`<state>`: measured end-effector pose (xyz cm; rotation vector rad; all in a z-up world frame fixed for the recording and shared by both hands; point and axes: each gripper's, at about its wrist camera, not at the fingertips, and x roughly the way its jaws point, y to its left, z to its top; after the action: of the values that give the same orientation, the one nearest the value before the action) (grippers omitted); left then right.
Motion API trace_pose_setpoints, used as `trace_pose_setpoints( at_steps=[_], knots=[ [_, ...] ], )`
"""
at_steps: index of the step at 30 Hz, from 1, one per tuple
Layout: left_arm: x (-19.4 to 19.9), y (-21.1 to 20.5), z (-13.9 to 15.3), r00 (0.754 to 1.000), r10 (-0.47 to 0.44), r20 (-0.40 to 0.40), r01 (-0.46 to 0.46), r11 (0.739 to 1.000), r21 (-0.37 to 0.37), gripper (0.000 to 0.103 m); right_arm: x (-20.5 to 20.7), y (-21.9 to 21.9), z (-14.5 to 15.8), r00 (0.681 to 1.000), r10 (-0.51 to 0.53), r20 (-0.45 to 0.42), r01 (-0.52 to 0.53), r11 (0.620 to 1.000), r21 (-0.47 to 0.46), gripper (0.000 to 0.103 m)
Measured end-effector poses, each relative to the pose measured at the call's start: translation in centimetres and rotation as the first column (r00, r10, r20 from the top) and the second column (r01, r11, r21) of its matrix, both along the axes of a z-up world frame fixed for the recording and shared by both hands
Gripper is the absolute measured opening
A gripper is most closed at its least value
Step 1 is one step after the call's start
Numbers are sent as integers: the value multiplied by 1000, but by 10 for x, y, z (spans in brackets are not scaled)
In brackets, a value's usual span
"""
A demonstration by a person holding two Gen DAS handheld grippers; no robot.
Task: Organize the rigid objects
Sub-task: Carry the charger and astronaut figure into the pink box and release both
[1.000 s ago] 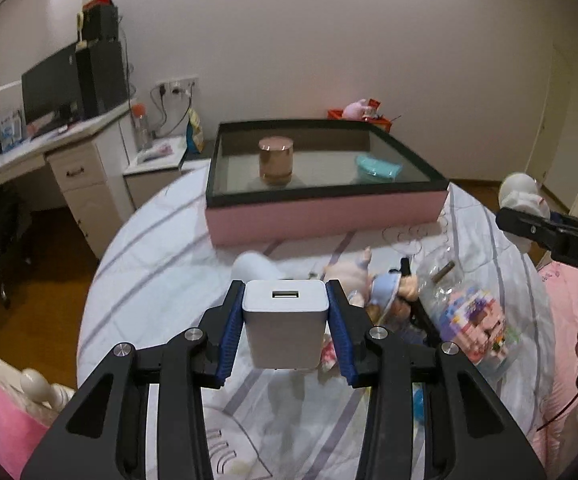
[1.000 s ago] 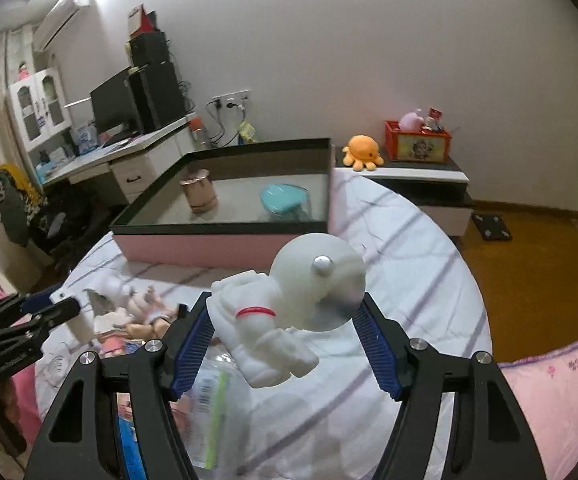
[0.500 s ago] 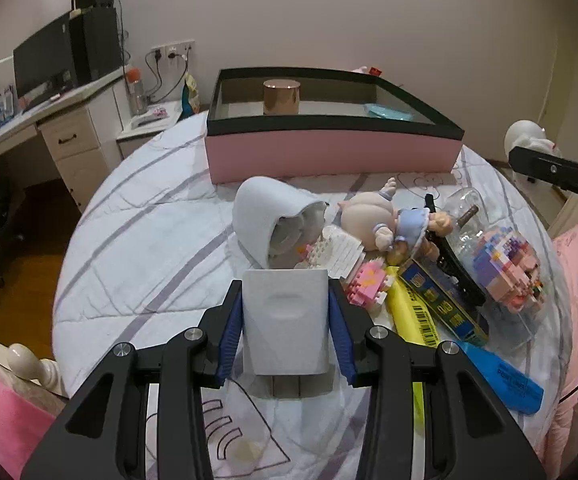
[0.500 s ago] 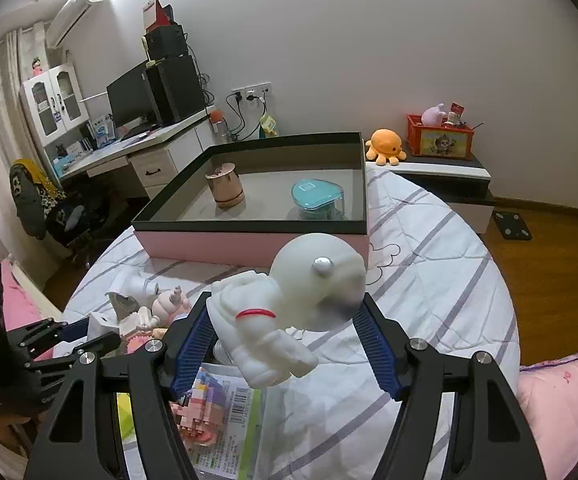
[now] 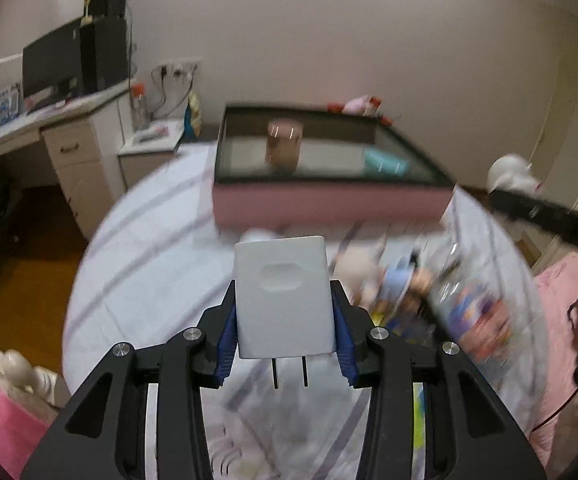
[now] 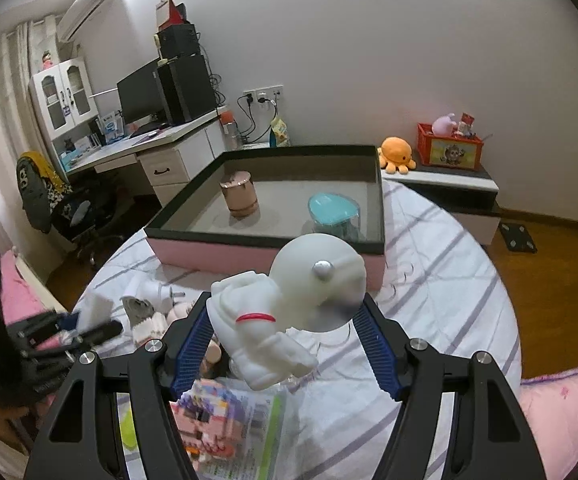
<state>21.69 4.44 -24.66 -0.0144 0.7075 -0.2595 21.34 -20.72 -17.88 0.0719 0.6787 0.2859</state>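
In our left hand-held gripper (image 5: 285, 340) we pinch a white charger (image 5: 283, 296) between the blue pads, its two prongs pointing back toward the camera and down; it hangs above the striped sheet of the round bed (image 5: 145, 264), clear of the cloth; the left view is blurred, so finer detail there is lost. In our right hand-held gripper (image 6: 285, 344) we hold a white astronaut figure (image 6: 285, 308) with a red band on its arm; its round helmet lies against the right pad and its body against the left, the jaws standing wide around it; it too is above the bed and not resting on it.

Ahead of both stands a shallow pink box (image 6: 225, 250) with a dark rim, sitting on the far part of the bed; inside it a brown round jar (image 6: 239, 198) stands upright toward the left, and a teal-lidded clear case (image 6: 335, 214) sits toward the right, the two well apart.

On the sheet between us and the box lies a loose heap: a small doll (image 5: 393, 280), a white plug (image 6: 153, 292), a clear bag of coloured blocks (image 6: 209, 420) just under the right gripper; we cannot tell the rest apart.

Beyond the bed, a desk (image 6: 137, 148) with a dark monitor stands at the left wall; an orange plush octopus (image 6: 397, 154) sits on a low shelf beside a red crate (image 6: 449, 152).
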Motion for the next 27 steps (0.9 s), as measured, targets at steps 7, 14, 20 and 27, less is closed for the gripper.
trace_pose_setpoints(
  at_steps=[7,14,20,27],
  knots=[
    [45,-27,52,993,-82,83,78,996,48,42,31,21,24,998,58,32,-56,997,-55,71],
    [123,-47,55,992,-122,27,119,989,87,42,101,37,21,996,84,-35,-88,990,-111,71],
    [180,-39,17,993,-75,-89,87,986,140,42,158,51,-11,985,91,-147,-118,976,-186,71],
    [199,-32,-9,988,-49,-143,74,981,176,42,187,73,-38,962,141,-235,-195,955,-226,71]
  ],
)
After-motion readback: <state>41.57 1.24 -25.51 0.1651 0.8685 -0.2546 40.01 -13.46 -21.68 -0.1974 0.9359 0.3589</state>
